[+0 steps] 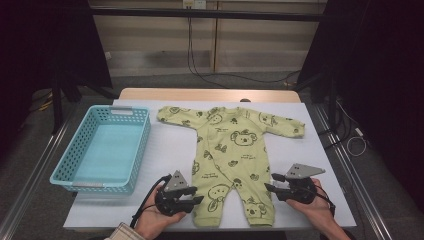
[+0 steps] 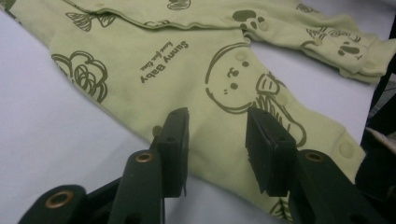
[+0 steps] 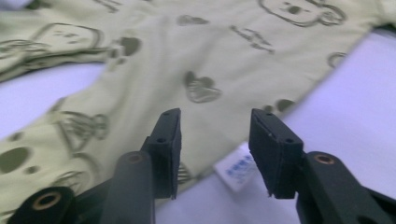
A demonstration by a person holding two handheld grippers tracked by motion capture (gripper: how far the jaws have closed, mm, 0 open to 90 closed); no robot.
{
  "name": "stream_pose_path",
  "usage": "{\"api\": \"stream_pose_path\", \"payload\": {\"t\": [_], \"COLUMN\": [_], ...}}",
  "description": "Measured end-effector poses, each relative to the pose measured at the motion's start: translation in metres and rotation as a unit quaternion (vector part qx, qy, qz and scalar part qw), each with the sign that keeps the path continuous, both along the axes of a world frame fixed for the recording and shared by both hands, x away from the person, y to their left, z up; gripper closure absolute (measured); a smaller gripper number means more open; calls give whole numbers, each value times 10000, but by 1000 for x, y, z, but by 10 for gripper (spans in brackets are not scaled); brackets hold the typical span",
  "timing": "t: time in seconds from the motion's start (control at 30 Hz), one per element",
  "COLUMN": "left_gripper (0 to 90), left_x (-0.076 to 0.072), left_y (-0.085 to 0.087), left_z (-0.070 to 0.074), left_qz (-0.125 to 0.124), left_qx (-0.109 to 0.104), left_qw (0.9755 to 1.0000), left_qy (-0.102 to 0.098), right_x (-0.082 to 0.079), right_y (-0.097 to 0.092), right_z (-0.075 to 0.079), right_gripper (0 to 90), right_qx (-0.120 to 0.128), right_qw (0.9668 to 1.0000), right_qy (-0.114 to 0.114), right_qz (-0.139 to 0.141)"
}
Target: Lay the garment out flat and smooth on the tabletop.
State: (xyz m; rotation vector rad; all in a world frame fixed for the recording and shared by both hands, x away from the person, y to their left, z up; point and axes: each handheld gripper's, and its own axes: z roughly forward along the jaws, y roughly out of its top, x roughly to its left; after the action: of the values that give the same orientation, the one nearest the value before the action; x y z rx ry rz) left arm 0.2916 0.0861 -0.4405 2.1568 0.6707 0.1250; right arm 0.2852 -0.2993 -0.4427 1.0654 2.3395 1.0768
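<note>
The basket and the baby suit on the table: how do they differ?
The basket is a stiff, light blue box with perforated walls, standing empty at the table's left; the baby suit is soft yellow-green cloth with dark animal prints, spread flat in the middle. The basket stands apart from both hands; the baby suit's legs lie between the left gripper and the right gripper, both open. Both rest on the white table cover.

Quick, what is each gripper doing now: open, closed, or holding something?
Left gripper: open, holds nothing; its jaws stand apart over a leg of the baby suit.
Right gripper: open, holds nothing; aimed at the suit's edge by the label.
</note>
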Motion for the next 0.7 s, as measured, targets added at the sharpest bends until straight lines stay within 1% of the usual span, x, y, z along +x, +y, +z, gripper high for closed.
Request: {"api": "stream_pose_path", "payload": {"t": [0.03, 0.07, 0.1, 0.13, 0.17, 0.2, 0.23, 0.27, 0.3, 0.33, 0.37, 0.4, 0.43, 0.47, 0.5, 0.53, 0.57, 0.6, 0.63, 0.67, 0.7], "left_gripper": [559, 539, 519, 510, 503, 508, 532, 545, 576, 643, 728, 816, 869, 893, 898, 900, 900, 900, 900, 900, 900], "left_x": [0, 0, 0, 0, 0, -1, -1, 0, 1, 2, 3, 5, 6, 7, 10, 8, 10, 11, 11, 11, 10], "left_y": [0, -1, -4, -6, -9, -11, -13, -14, -15, -15, -15, -15, -15, -16, -16, -17, -16, -16, -15, -14, -14], "left_z": [1, -1, -3, -5, -7, -7, -9, -9, -9, -9, -9, -10, -10, -10, -11, -9, -9, -9, -9, -9, -9], "left_qz": [-7, 28, -1, 4, 20, -6, -40, -34, 7, 39, 54, 84, 78, 100, -72, 67, 43, 60, 91, 50, 82], "left_qx": [127, 191, 180, 252, 334, 480, 493, 513, 549, 522, 464, 465, 425, 435, 274, 424, 450, 389, 338, 294, 230], "left_qw": [9999, 9998, 9998, 9996, 9992, 9987, 9986, 9984, 9981, 9984, 9988, 9987, 9990, 9989, 9996, 9991, 9990, 9992, 9994, 9995, 9997], "left_qy": [23, -16, -50, -124, -204, -180, -204, -216, -286, -226, -146, -181, -128, -110, -92, -72, -73, -49, 31, 70, 23], "right_x": [2, 4, 5, 6, 7, 8, 9, 9, 9, 9, 9, 9, 9, 9, 9, 9, 8, 9, 7, 7, 6], "right_y": [-1, -1, -1, -1, 0, 1, 2, 2, 2, 2, 2, 2, 1, -1, -2, -3, -3, -4, -5, -6, -6], "right_z": [-1, -2, -4, -5, -7, -9, -10, -10, -10, -10, -9, -8, -8, -8, -8, -7, -7, -7, -6, -6, -6], "right_gripper": [526, 525, 525, 525, 525, 534, 572, 612, 670, 732, 791, 846, 863, 872, 877, 879, 880, 880, 880, 879, 876], "right_qx": [-30, -51, -84, -124, -164, -241, -244, -203, -178, -153, -169, -211, -257, -226, -255, -276, -248, -256, -254, -241, -223], "right_qw": [10000, 9999, 9999, 9998, 9997, 9994, 9993, 9994, 9995, 9995, 9995, 9995, 9994, 9994, 9994, 9994, 9994, 9994, 9994, 9995, 9995], "right_qy": [-11, 18, 39, 101, 160, 197, 240, 242, 258, 279, 261, 230, 208, 254, 225, 210, 231, 215, 229, 202, 201], "right_qz": [-42, -85, -110, -130, -110, -134, -158, -104, -85, -48, -17, -47, -38, -52, -49, -59, -80, -43, -71, -58, -86]}}
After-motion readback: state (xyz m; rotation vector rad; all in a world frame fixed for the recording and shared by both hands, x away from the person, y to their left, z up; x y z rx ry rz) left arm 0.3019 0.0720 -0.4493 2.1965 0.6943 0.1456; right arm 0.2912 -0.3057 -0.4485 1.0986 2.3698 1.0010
